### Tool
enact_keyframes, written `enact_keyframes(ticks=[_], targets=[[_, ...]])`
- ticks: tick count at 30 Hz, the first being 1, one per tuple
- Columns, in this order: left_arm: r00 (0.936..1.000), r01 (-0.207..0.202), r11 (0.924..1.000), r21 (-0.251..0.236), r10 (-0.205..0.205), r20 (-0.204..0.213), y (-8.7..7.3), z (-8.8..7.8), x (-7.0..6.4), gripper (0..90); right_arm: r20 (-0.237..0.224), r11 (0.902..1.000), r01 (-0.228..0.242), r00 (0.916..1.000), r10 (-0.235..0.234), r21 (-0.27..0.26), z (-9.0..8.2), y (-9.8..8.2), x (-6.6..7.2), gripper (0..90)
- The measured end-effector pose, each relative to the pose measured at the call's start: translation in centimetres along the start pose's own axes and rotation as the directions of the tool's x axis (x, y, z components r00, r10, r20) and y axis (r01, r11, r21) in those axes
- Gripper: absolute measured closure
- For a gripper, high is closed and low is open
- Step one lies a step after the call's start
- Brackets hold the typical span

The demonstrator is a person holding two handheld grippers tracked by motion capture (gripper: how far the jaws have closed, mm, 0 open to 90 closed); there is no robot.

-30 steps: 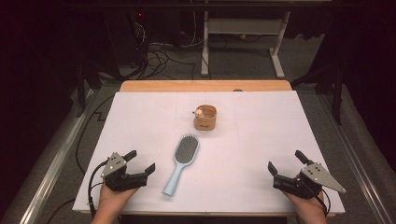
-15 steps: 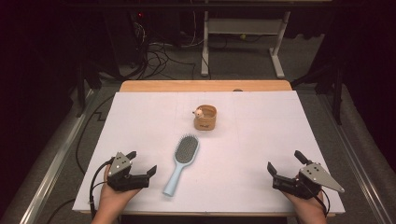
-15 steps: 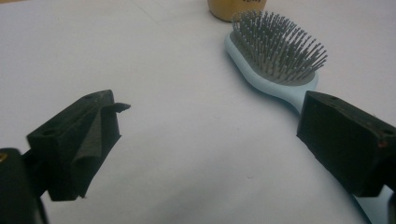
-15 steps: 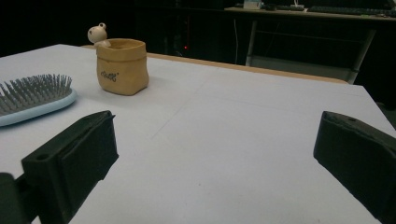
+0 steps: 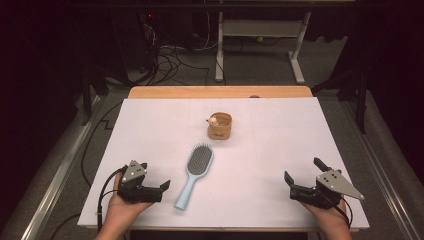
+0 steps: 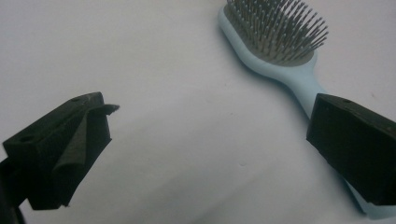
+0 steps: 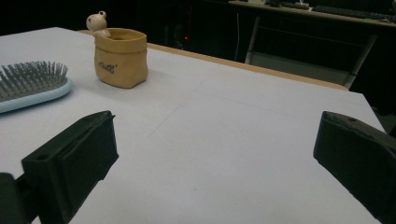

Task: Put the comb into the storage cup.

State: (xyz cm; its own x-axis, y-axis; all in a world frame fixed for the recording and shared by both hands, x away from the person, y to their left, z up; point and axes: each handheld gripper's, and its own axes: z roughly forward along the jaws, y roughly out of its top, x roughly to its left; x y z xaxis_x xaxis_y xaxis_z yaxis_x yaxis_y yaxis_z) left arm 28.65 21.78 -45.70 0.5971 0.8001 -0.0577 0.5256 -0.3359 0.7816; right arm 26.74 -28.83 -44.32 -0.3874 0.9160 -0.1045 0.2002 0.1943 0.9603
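A light blue hairbrush (image 5: 195, 172) lies bristles up on the white table cover (image 5: 270, 140), its handle pointing toward the near edge. My left gripper (image 5: 155, 175) rests open just left of the handle, with nothing between its jaws. In the left gripper view the hairbrush (image 6: 280, 42) runs up and to the right, its handle passing behind the right jaw of my open left gripper (image 6: 215, 109). My right gripper (image 5: 302, 170) sits open and empty at the near right. A tan pouch-shaped cup (image 5: 220, 126) with a small bear figure on its rim stands behind the brush.
In the right gripper view, past my right gripper (image 7: 215, 126), the cup (image 7: 120, 57) and the brush head (image 7: 32, 86) are far to the left. A wooden table edge (image 5: 220, 92) borders the back. Cables (image 5: 170, 55) and a white desk frame (image 5: 260, 30) occupy the floor beyond.
My left gripper has slid a little to the right, closer to the brush handle. The right gripper, brush and cup have stayed put.
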Motion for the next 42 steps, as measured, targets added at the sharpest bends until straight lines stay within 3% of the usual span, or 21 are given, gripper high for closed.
enact_keyframes(ticks=[5,13,17,20,21,22,24,25,26,27,28,29,30,32,37,42], targets=[[0.999,0.02,0.9975,0.068,-0.023,0.039,0.7,-0.1,0.3,1.3,-0.025,0.9999,0.011,0.9996,-0.01,0.006,-0.2,-0.4,0.3,0.3],[0.9988,-0.024,0.991,0.131,0.019,0.044,2.2,-0.5,0.0,3.6,-0.037,0.9999,0.011,0.9993,-0.012,-0.01,-0.5,-0.3,0.3,0.3],[0.9971,-0.009,0.9786,0.205,-0.006,0.076,2.6,-0.3,0.0,0.5,-0.04,0.9998,0.004,0.9992,-0.005,-0.018,-0.7,-0.2,0.3,0.3],[0.9927,0.003,0.9609,0.277,-0.036,0.115,2.8,0.1,0.2,0.5,-0.046,0.9998,0.006,0.9989,-0.006,-0.02,-0.8,-0.1,0.3,0.3],[0.9891,0.017,0.9493,0.314,-0.062,0.133,2.9,0.3,0.4,0.5,-0.047,0.9997,0.002,0.9989,-0.003,-0.023,-0.8,-0.1,0.3,0.3],[0.9811,0.03,0.9328,0.359,-0.096,0.168,3.1,0.6,0.6,0.5,-0.048,0.9997,0.005,0.9988,-0.006,-0.025,-0.8,-0.1,0.3,0.3],[0.9522,0.064,0.8889,0.454,-0.191,0.239,3.3,1.3,1.2,0.5,-0.048,0.9997,0.008,0.9988,-0.009,-0.022,-0.9,-0.1,0.4,0.3],[0.942,0.088,0.8723,0.481,-0.23,0.245,3.4,1.5,1.4,1.0,-0.048,0.9997,0.007,0.9988,-0.008,-0.022,-0.9,0.0,0.4,0.3],[0.9431,0.095,0.8738,0.477,-0.232,0.238,3.5,1.6,1.3,4.1,-0.048,0.9997,0.007,0.9988,-0.009,-0.023,-0.9,0.0,0.4,0.3],[0.9461,0.085,0.8822,0.463,-0.218,0.24,3.6,1.5,1.3,10.7,-0.049,0.9997,0.008,0.9988,-0.01,-0.024,-0.9,0.0,0.4,0.3],[0.9555,0.052,0.8934,0.446,-0.175,0.238,3.8,1.3,1.1,17.9,-0.049,0.9997,0.01,0.9988,-0.011,-0.024,-0.9,0.0,0.4,0.3],[0.9614,0.047,0.8924,0.449,-0.162,0.222,4.0,1.3,1.0,18.1,-0.049,0.9996,0.01,0.9987,-0.012,-0.028,-0.9,0.0,0.4,0.3],[0.9655,0.05,0.8892,0.455,-0.159,0.206,4.1,1.4,1.0,14.3,-0.049,0.9996,0.009,0.9988,-0.01,-0.026,-1.0,0.0,0.4,0.3],[0.9659,0.054,0.8859,0.461,-0.163,0.201,4.3,1.5,1.0,15.9,-0.049,0.9996,0.007,0.9988,-0.008,-0.028,-1.0,0.1,0.4,0.3],[0.9809,0.027,0.8591,0.511,-0.121,0.152,4.8,1.7,0.6,15.5,-0.048,0.9995,0.007,0.9988,-0.008,-0.03,-1.0,0.1,0.5,0.3],[0.9845,0.016,0.8504,0.526,-0.106,0.14,5.4,1.9,0.3,16.0,-0.047,0.9995,0.007,0.9989,-0.008,-0.032,-1.1,0.2,0.5,0.3]])
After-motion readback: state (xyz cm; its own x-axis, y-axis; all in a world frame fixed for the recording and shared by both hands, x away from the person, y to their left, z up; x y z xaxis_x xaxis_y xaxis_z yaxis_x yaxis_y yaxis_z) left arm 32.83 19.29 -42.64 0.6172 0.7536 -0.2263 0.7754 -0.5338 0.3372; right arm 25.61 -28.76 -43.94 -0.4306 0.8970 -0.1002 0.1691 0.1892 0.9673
